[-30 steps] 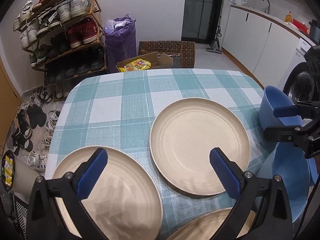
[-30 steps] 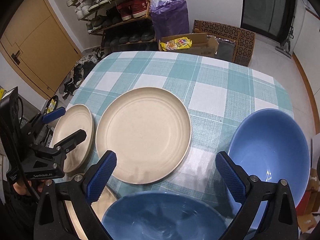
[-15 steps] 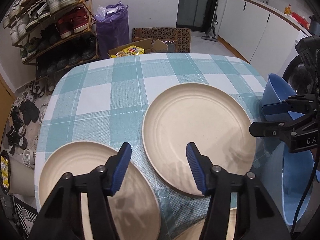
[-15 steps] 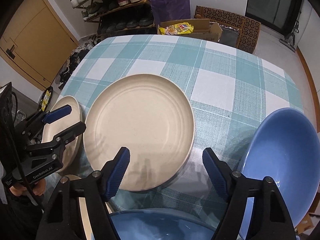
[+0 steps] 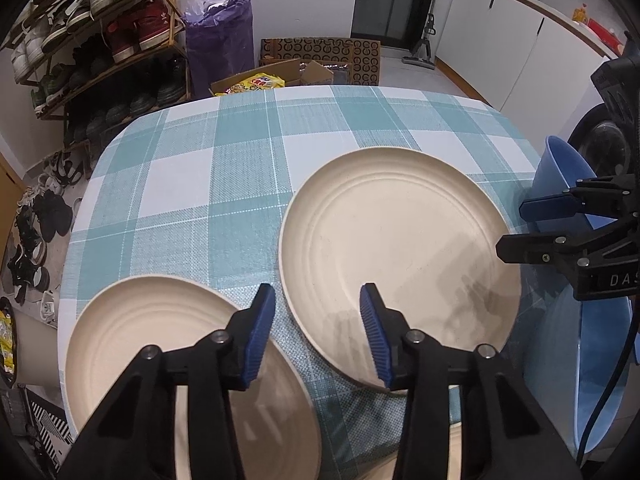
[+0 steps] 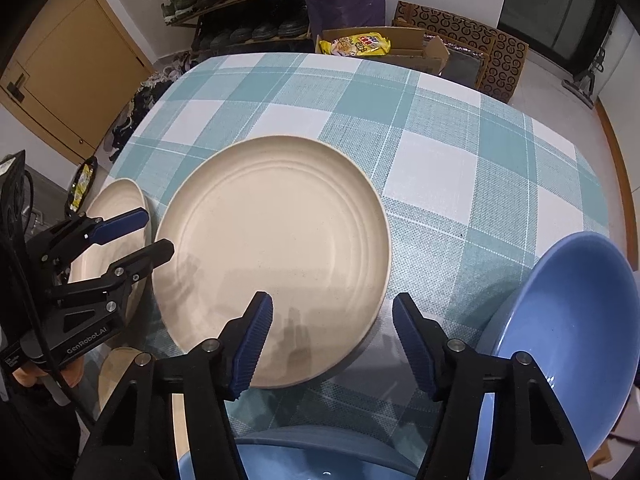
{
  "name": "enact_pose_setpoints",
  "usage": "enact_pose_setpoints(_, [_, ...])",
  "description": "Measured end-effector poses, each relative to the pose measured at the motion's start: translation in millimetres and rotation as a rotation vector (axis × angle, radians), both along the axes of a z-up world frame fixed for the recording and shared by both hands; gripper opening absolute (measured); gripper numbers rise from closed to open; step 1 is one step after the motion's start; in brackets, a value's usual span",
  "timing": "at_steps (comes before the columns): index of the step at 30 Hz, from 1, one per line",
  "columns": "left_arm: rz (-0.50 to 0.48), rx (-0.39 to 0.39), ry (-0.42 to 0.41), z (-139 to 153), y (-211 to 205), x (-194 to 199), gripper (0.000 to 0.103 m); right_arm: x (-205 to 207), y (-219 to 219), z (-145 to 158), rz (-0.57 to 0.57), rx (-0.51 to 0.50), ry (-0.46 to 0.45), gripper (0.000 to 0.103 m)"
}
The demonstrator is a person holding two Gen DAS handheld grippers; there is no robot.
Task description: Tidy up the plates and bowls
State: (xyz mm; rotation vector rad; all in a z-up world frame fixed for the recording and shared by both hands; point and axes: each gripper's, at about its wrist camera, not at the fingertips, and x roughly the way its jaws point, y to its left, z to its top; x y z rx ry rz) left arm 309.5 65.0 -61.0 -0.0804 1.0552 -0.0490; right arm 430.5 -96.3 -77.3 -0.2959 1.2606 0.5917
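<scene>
Nearest the right wrist camera, the rim of a blue bowl (image 6: 304, 446) fills the bottom edge, directly under the right gripper (image 6: 332, 344). Its jaws have just been closing and stand half spread, with nothing between them but checked tablecloth (image 6: 432, 168) and the near rim of the central plate (image 6: 276, 256). The left gripper (image 5: 318, 334) has likewise just been closing; its jaws stand narrow but apart, straddling the strip of cloth between the central plate and the left plate (image 5: 160, 344), pinching nothing.

Risks, as judged from this position:
- The left gripper sits between two rims. A close here could catch cloth instead of plate, or nudge both plates together.
- A one-sided pinch on a wide, shallow plate may let it tip or slip once lifted (the surface looks smooth and matte).
- A third cream plate (image 6: 116, 376) shows only as a sliver at the near edge and could be struck from above.
- The left plate lies close to the table edge, so a push outward might send it off.

Condition of ware: all plates are cream with concentric ridges, lying flat and apparently clean. A second blue bowl (image 6: 568, 336) stands at the right edge of the table, upright and empty. Beyond the table stand a shoe rack (image 5: 100, 40) and a purple bag (image 5: 220, 36).
</scene>
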Motion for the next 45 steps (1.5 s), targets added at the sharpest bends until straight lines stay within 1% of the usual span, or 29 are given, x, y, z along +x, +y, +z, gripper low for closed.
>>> enact_pose_setpoints(5, [0.0,0.0,0.006,-2,1,1,0.036,2,8,-4,0.023,-0.049,-0.01,0.057])
enact_pose_setpoints(6, [0.0,0.0,0.007,-2,1,1,0.036,3,9,-5,0.019,-0.07,-0.014,0.054])
enact_pose_setpoints(9, [0.003,-0.002,0.01,-3,3,2,0.033,6,12,-8,0.02,-0.108,-0.019,0.051])
enact_pose_setpoints(14, [0.002,0.001,0.017,-6,3,4,0.028,11,17,-13,0.029,-0.174,-0.033,0.044])
enact_pose_setpoints(16, [0.002,0.001,0.019,-6,4,5,0.028,13,18,-14,0.034,-0.192,-0.037,0.038])
enact_pose_setpoints(21, [-0.002,0.003,0.019,-7,4,5,0.027,16,22,-19,0.035,-0.231,-0.036,0.037])
enact_pose_setpoints(27, [-0.004,0.003,0.02,-8,5,5,0.027,15,28,-22,0.046,-0.252,-0.042,0.037])
enact_pose_setpoints(32, [-0.013,0.013,0.027,-10,3,4,0.027,16,29,-31,0.05,-0.283,-0.02,0.037])
enact_pose_setpoints(45, [-0.006,0.009,0.03,-14,3,10,0.027,14,25,-32,0.047,-0.264,-0.031,0.037])
